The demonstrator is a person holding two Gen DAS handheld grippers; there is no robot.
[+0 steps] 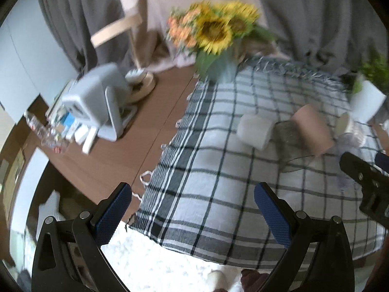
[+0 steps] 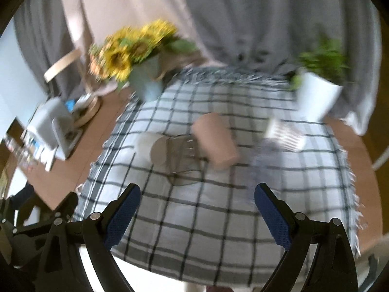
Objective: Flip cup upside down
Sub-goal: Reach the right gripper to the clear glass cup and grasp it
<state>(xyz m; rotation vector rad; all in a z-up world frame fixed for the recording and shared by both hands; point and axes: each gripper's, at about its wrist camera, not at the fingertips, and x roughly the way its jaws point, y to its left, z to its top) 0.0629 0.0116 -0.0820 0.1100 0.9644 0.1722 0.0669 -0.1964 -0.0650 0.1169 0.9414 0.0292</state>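
Note:
Several cups stand on a checked cloth. A white cup, a clear glass and a pink cup sit close together mid-cloth. A striped white cup and a clear bluish glass stand to the right. Both frames are blurred. My left gripper is open and empty above the cloth's near-left edge. My right gripper is open and empty, short of the cups; it also shows in the left wrist view.
A vase of sunflowers stands at the cloth's far-left corner, a white potted plant at the far right. A grey device and clutter sit on the brown table to the left. Grey curtains hang behind.

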